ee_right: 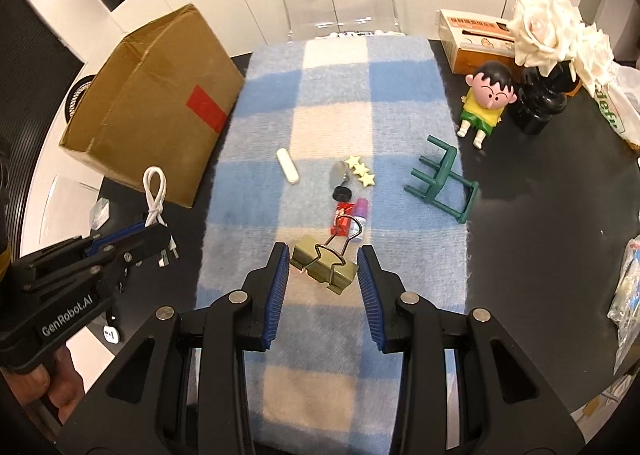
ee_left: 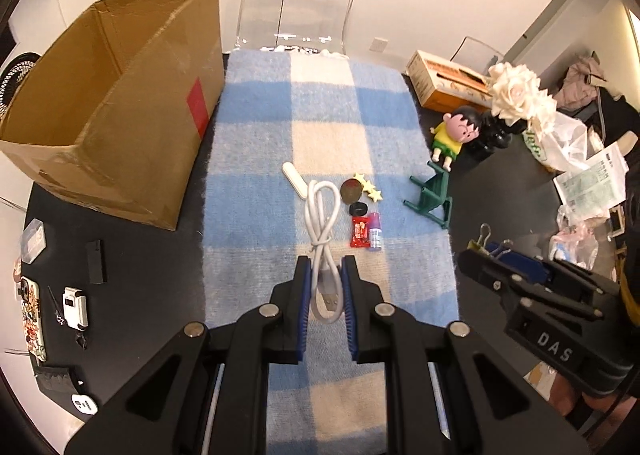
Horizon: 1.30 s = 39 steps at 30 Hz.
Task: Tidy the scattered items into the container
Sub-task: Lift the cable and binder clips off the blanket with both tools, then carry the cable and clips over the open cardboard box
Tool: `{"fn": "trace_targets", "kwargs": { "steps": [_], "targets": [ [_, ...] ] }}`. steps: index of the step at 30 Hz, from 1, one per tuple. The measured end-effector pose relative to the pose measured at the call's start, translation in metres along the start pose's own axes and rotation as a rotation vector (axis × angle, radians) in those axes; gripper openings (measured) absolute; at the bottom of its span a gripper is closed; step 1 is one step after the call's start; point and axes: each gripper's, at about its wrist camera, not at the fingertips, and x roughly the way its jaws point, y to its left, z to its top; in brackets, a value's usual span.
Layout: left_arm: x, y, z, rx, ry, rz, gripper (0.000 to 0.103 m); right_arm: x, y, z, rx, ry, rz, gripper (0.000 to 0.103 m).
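Note:
My left gripper (ee_left: 325, 269) is shut on a coiled white USB cable (ee_left: 322, 223) and holds it above the checked blanket; the cable also shows in the right wrist view (ee_right: 155, 199). My right gripper (ee_right: 323, 263) holds a gold binder clip (ee_right: 325, 265) between its pads; the clip also shows in the left wrist view (ee_left: 486, 245). The open cardboard box (ee_left: 108, 107) stands at the left (ee_right: 160, 107). On the blanket lie a white tube (ee_right: 287, 166), yellow stars (ee_right: 360, 171), a round disc (ee_right: 340, 175), a black ring (ee_right: 342, 194), a red packet (ee_right: 341, 219) and a small purple bottle (ee_right: 360, 221).
A green toy stool (ee_right: 442, 185) lies tipped at the blanket's right edge. A doll (ee_right: 486, 103), a black vase with white roses (ee_right: 540, 103) and an orange box (ee_right: 476, 39) stand at the back right. A phone (ee_left: 32, 319) and small items lie left. A clear chair (ee_left: 296, 3) stands behind.

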Motion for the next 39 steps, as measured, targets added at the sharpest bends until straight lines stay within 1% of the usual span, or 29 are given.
{"fn": "trace_targets", "kwargs": {
  "steps": [9, 20, 25, 28, 31, 34, 39],
  "targets": [
    [-0.019, 0.011, 0.002, -0.029, -0.045, 0.003, 0.015, -0.015, 0.017, -0.002, -0.032, -0.022, 0.003, 0.037],
    [-0.032, 0.034, 0.012, -0.080, -0.089, 0.024, 0.015, -0.016, 0.042, 0.013, -0.091, -0.029, 0.021, 0.037],
    [-0.038, 0.052, 0.019, -0.113, -0.109, 0.041, 0.015, -0.012, 0.061, 0.028, -0.128, -0.032, 0.052, 0.037],
    [-0.043, 0.062, 0.026, -0.126, -0.123, 0.058, 0.015, -0.009, 0.069, 0.040, -0.095, -0.019, 0.127, 0.036],
    [-0.048, 0.075, 0.034, -0.143, -0.140, 0.077, 0.015, -0.009, 0.086, 0.054, -0.131, -0.040, 0.140, 0.037],
    [-0.052, 0.086, 0.041, -0.162, -0.155, 0.090, 0.015, -0.013, 0.101, 0.067, -0.147, -0.053, 0.173, 0.037],
    [-0.061, 0.104, 0.051, -0.198, -0.178, 0.109, 0.015, -0.018, 0.133, 0.087, -0.219, -0.078, 0.186, 0.037]
  ]
}}
